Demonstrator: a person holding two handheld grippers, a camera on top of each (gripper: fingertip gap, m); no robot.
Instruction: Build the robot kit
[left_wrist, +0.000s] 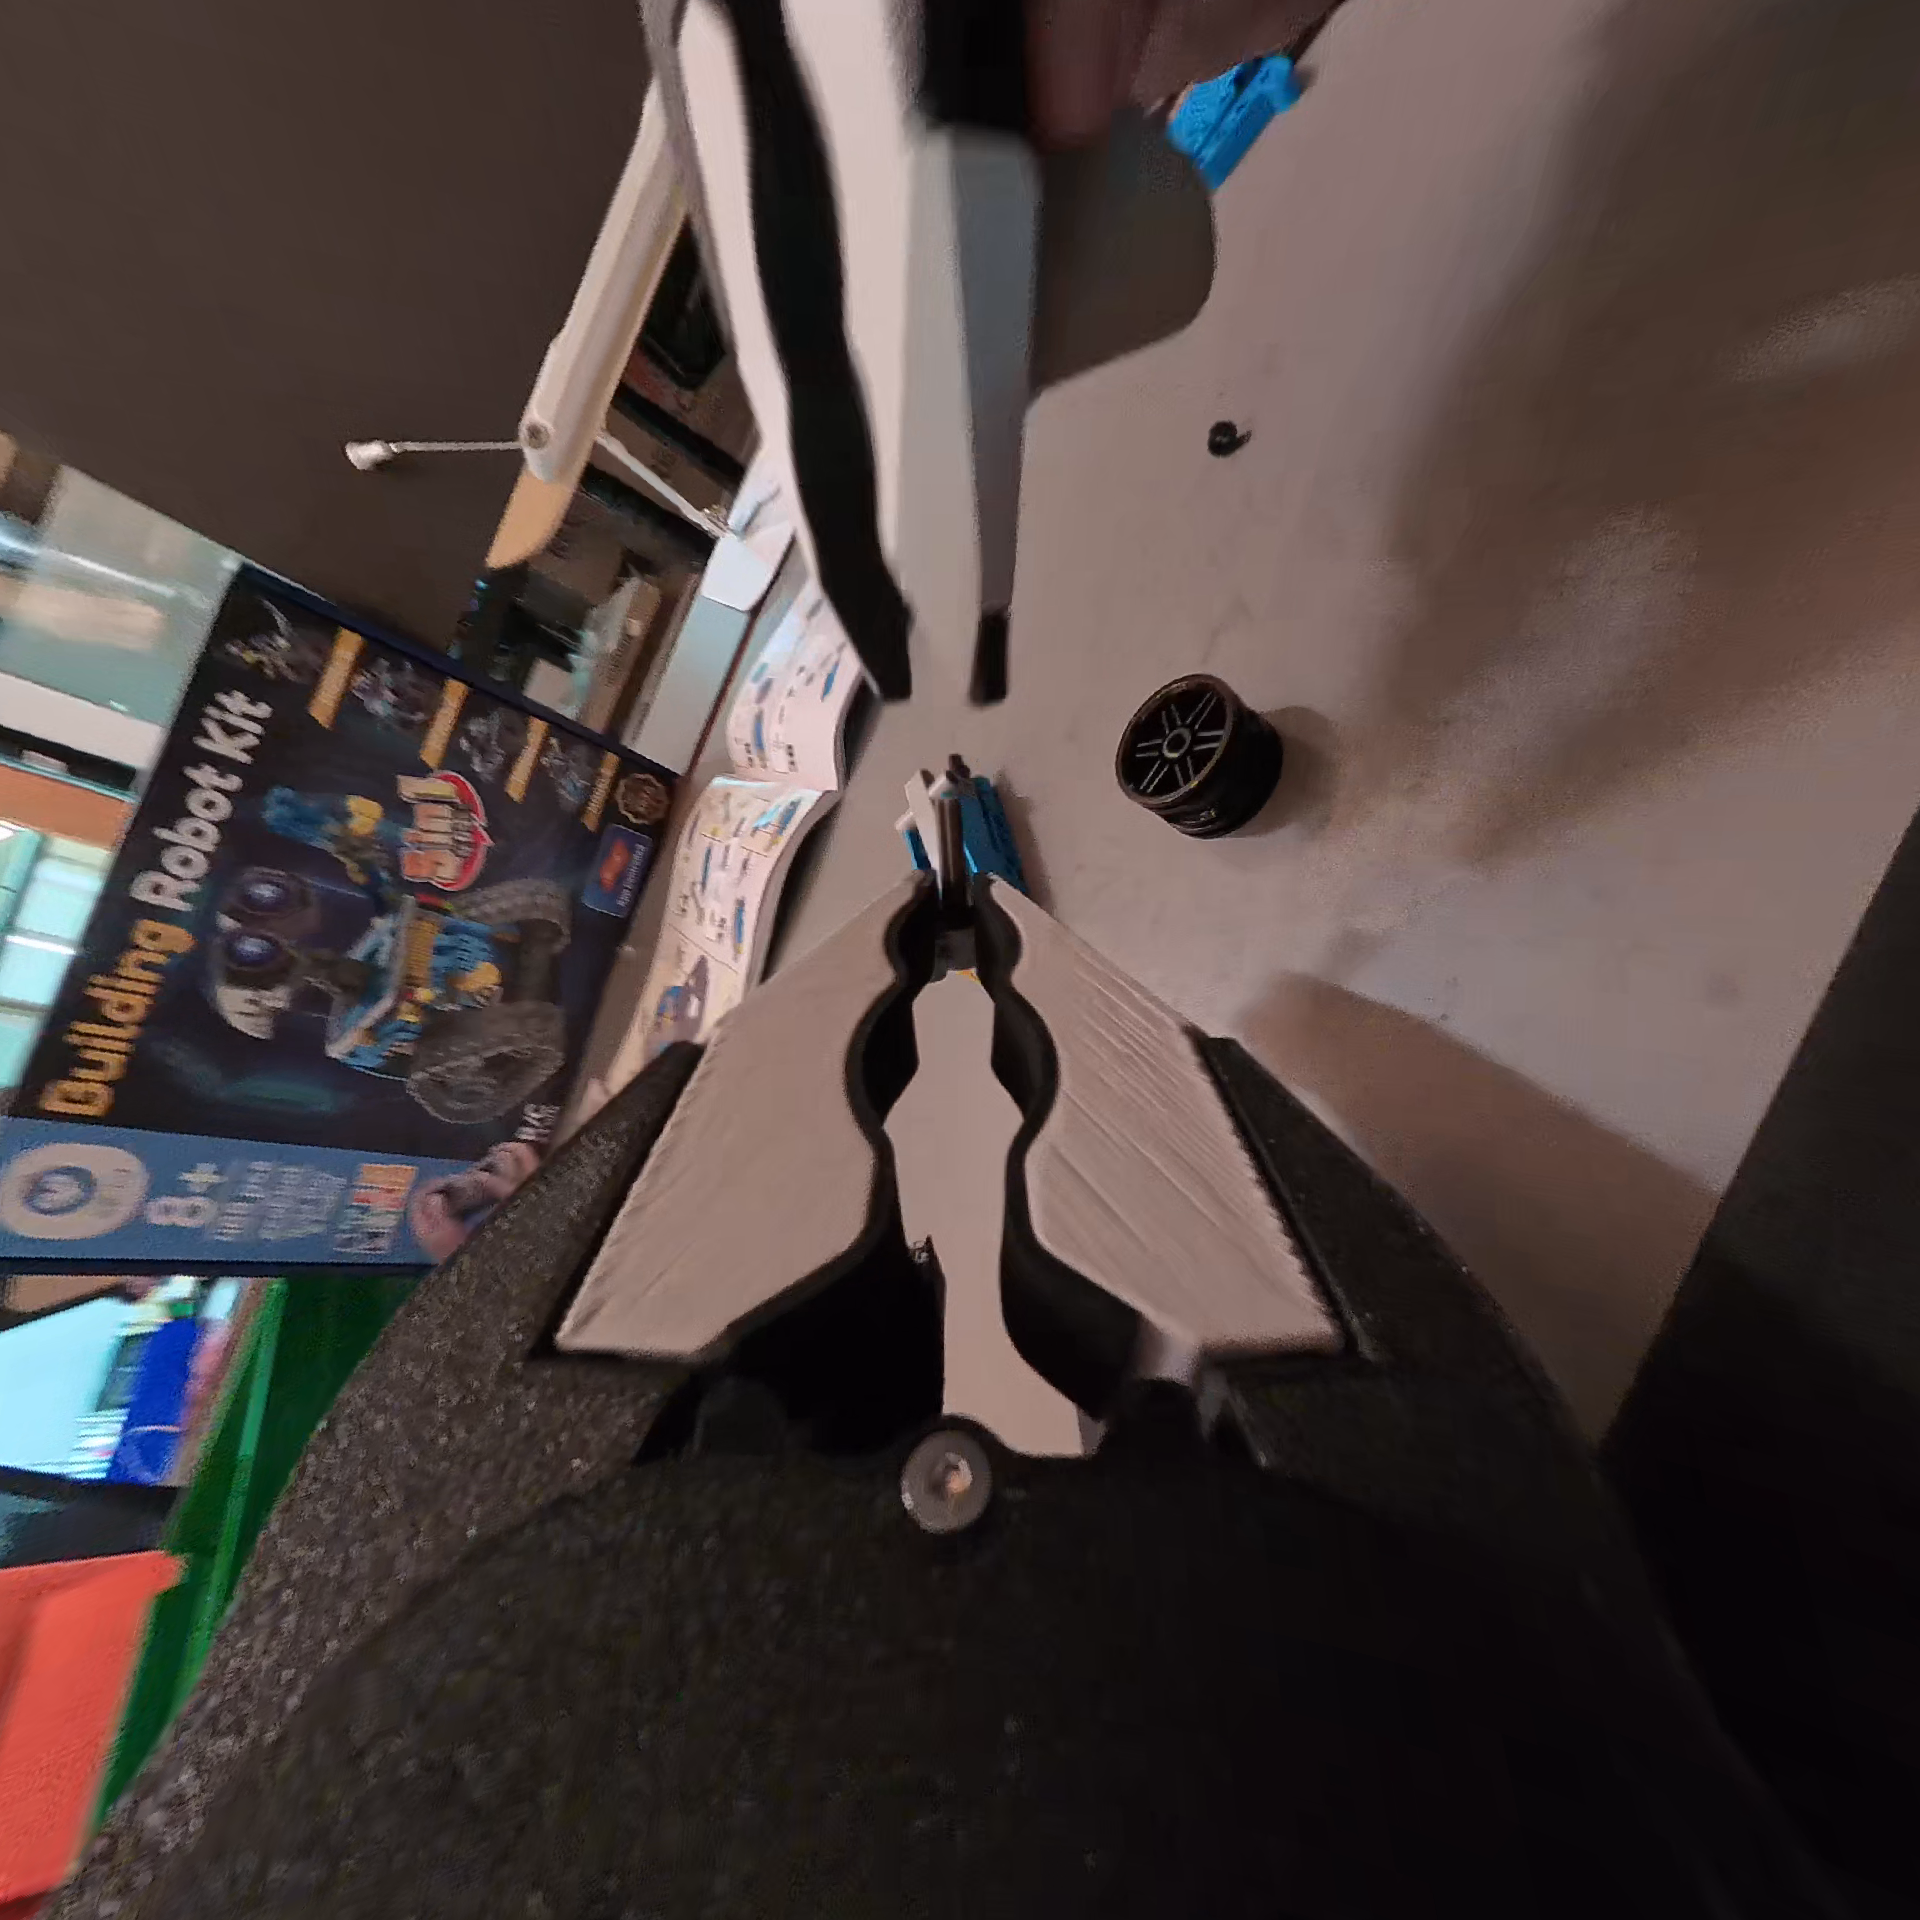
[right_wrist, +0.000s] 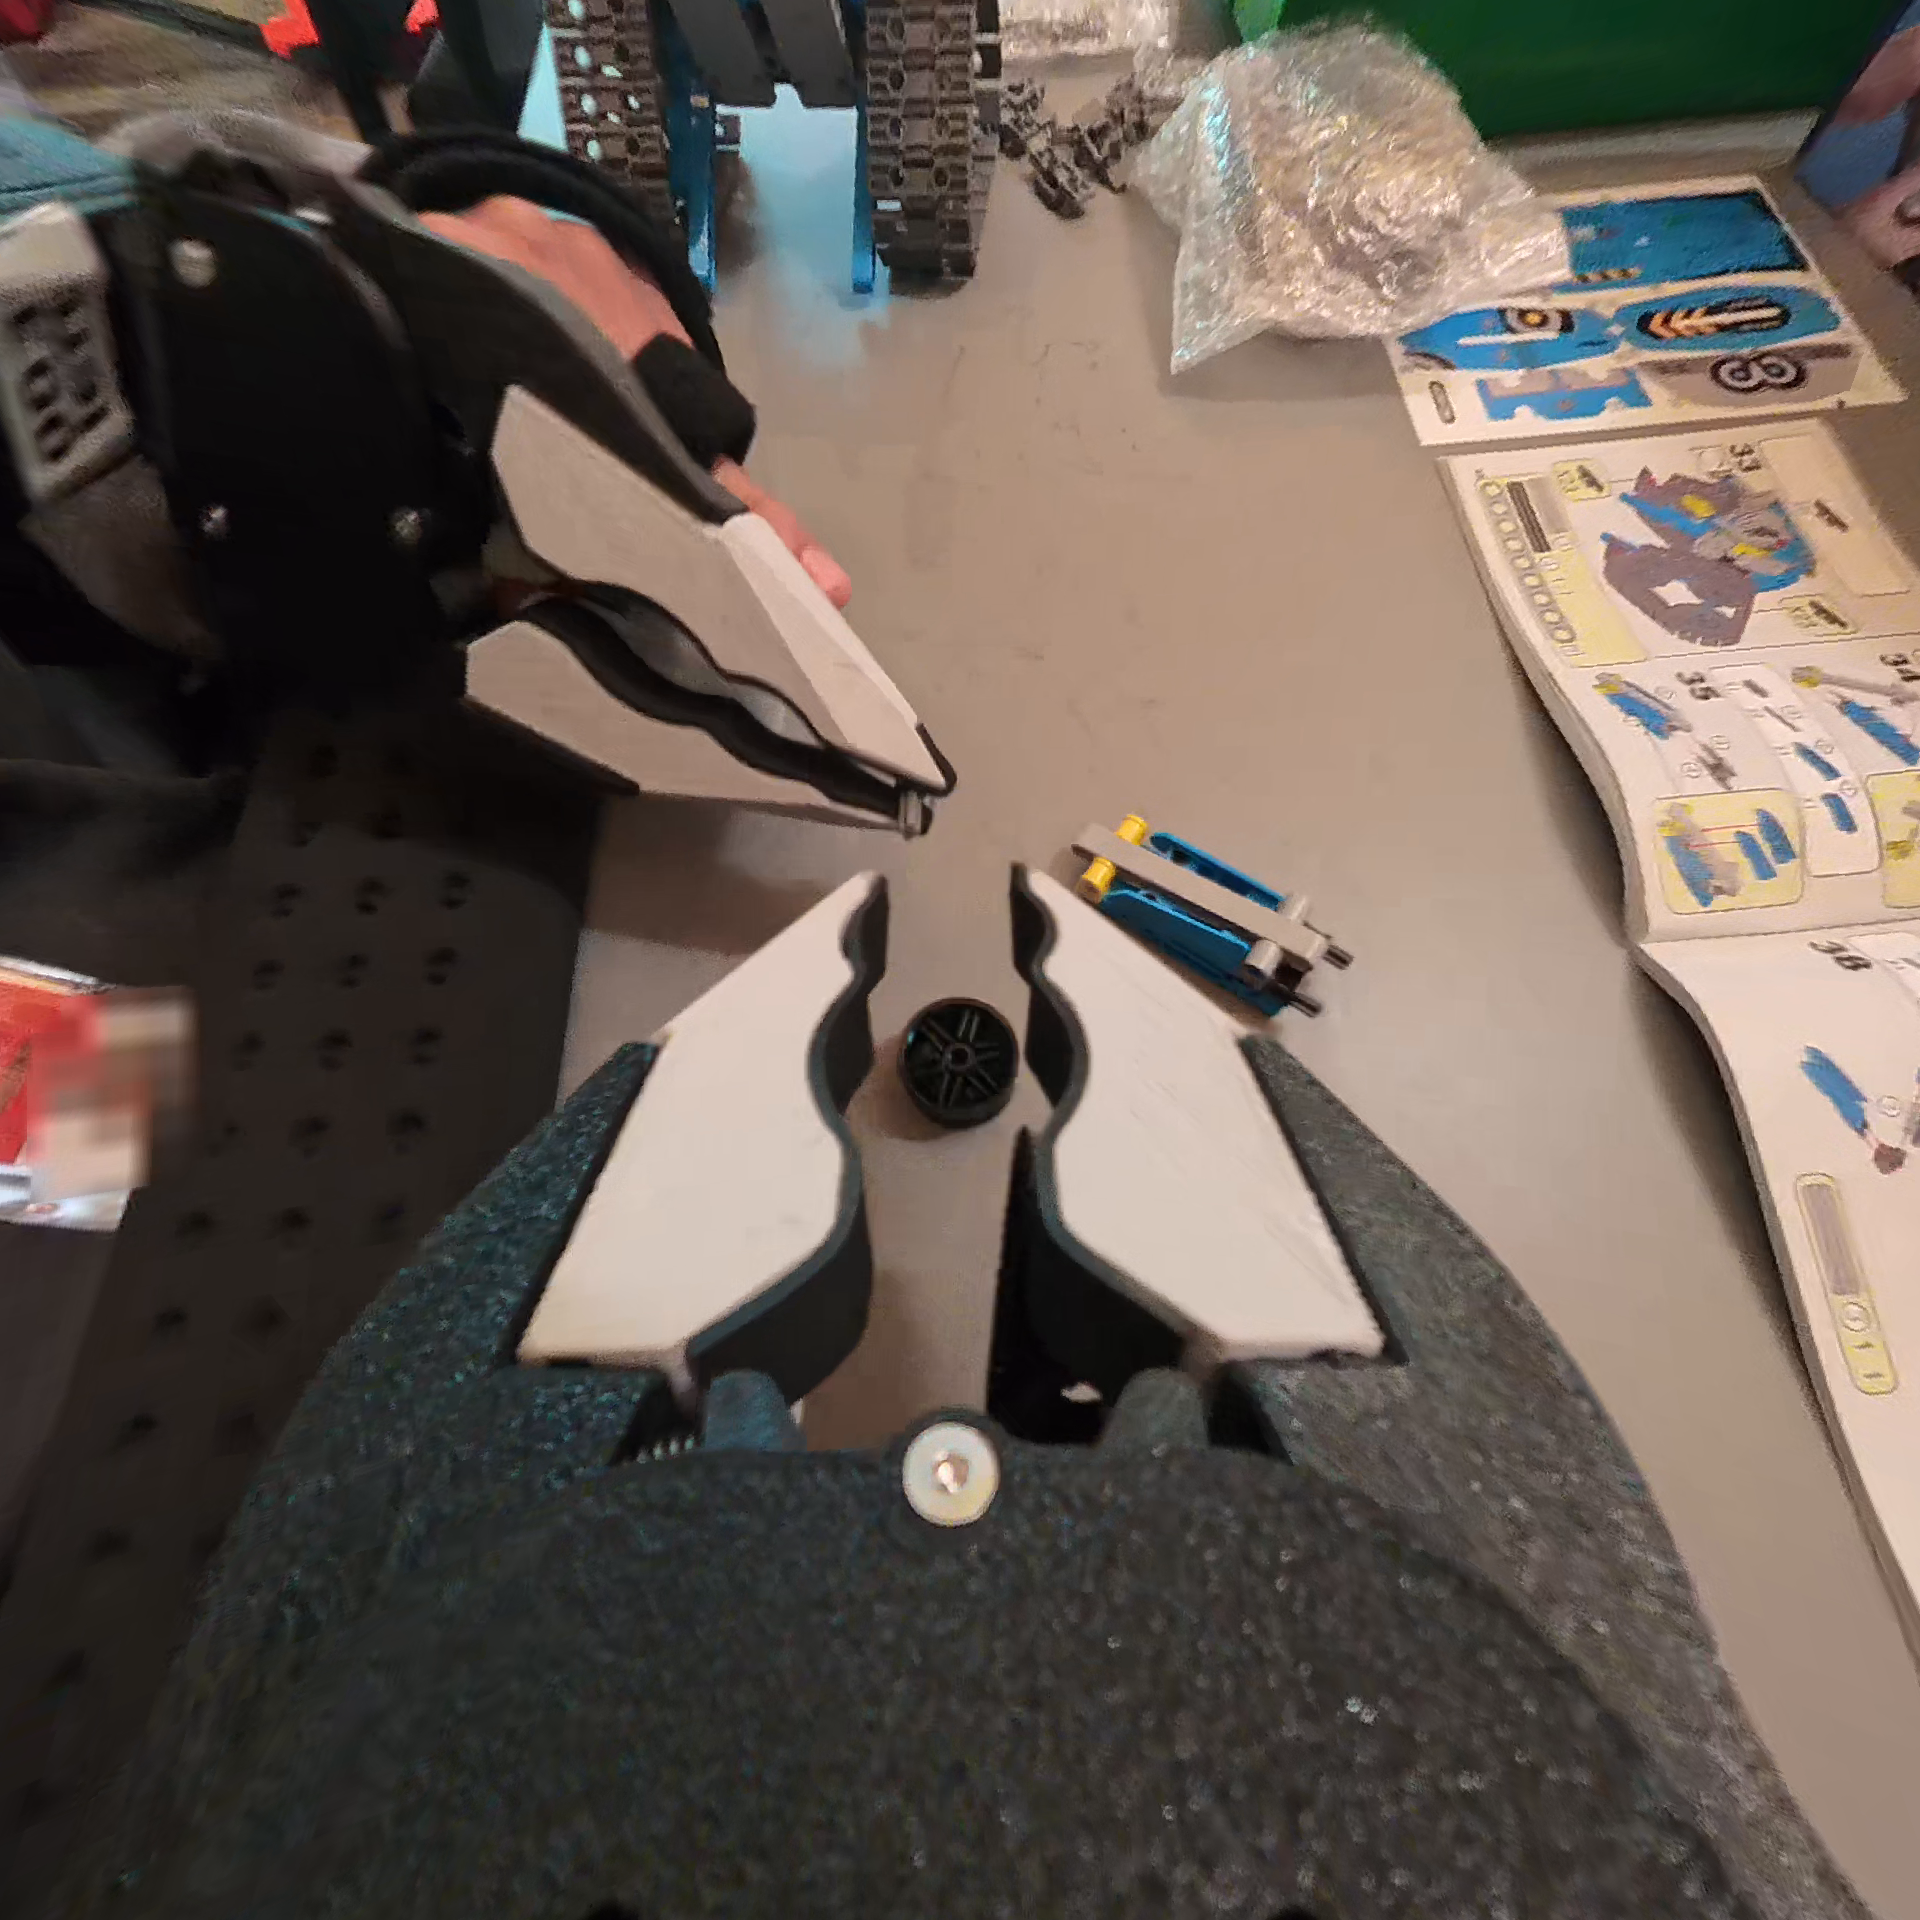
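Two grippers are in play, with one black wheel hub, one blue-and-grey brick assembly, one open instruction booklet and one kit box on the grey table (right_wrist: 1143, 644). The left gripper (left_wrist: 948, 883) has its fingertips pinched almost together on a thin grey axle pin (left_wrist: 948, 831); in the right wrist view that same gripper (right_wrist: 914, 798) comes in from the left with the pin's end just showing at its tip. The right gripper (right_wrist: 948, 899) stands moderately open and holds nothing; the wheel hub (right_wrist: 958, 1060) lies on the table between its fingers, apparently touching neither. The left wrist view shows the hub (left_wrist: 1197, 756) off to the right of the right gripper's (left_wrist: 940, 681) tips, which hang above the table. The brick assembly (right_wrist: 1210, 914), with two yellow pins at one end, lies just right of the right gripper. Only the left wrist view shows the kit box (left_wrist: 312, 914); only the right wrist view shows the crumpled clear plastic bag (right_wrist: 1340, 177), the sticker sheet (right_wrist: 1642, 312) and the tracked model (right_wrist: 769, 114) at the far edge. The booklet (right_wrist: 1745, 790) appears in both.
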